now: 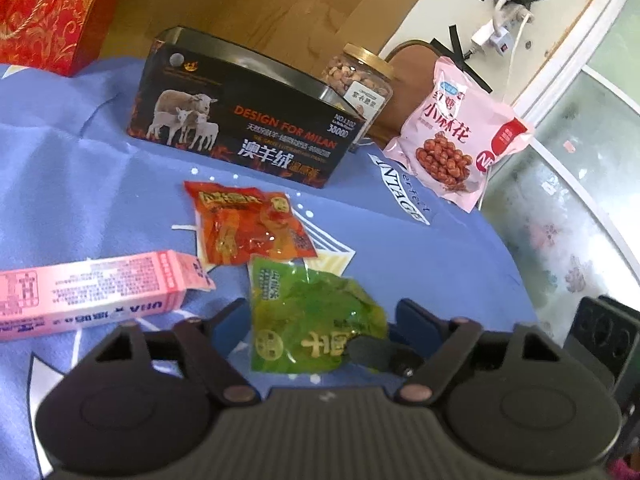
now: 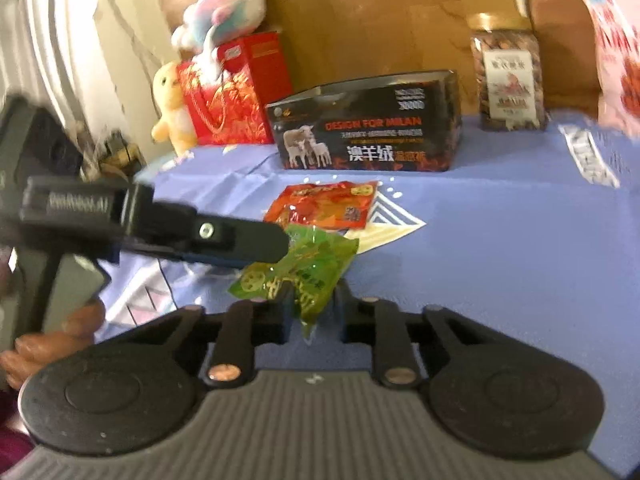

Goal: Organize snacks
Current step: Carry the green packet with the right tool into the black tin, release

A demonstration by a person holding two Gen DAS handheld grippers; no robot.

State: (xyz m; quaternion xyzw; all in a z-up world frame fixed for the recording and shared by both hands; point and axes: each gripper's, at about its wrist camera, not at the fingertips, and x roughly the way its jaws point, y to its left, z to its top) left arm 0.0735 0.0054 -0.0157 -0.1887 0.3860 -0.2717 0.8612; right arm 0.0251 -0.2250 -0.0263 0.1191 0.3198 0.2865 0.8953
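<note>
1. The green snack packet (image 2: 298,270) is being gripped at its near end by the right gripper (image 2: 312,308); the jaws are closed on the crinkled wrapper, with the rest of the packet sticking out toward the far side over the blue cloth (image 2: 500,248).

2. The left gripper (image 1: 316,320) is being held around the same packet with its jaws apart; a gap shows on the left side, while on the right the finger seems to be just touching the wrapper, so no firm hold is being made there.

3. Only one grip is being needed for a light packet, so the left jaws are probably best being drawn clear before any lift, lest the wrapper be pulled two ways.

4. The red snack packet (image 1: 252,224) is lying just beyond the green one, touching or slightly overlapped by it; a straight lift is being advised so it is not dragged.

5. The open black box (image 1: 244,116) at the far side is being judged the likely destination; the packet should be carried above its rim and released inside.

6. The pink carton (image 1: 92,292) at the near left is being left alone for now.
</note>
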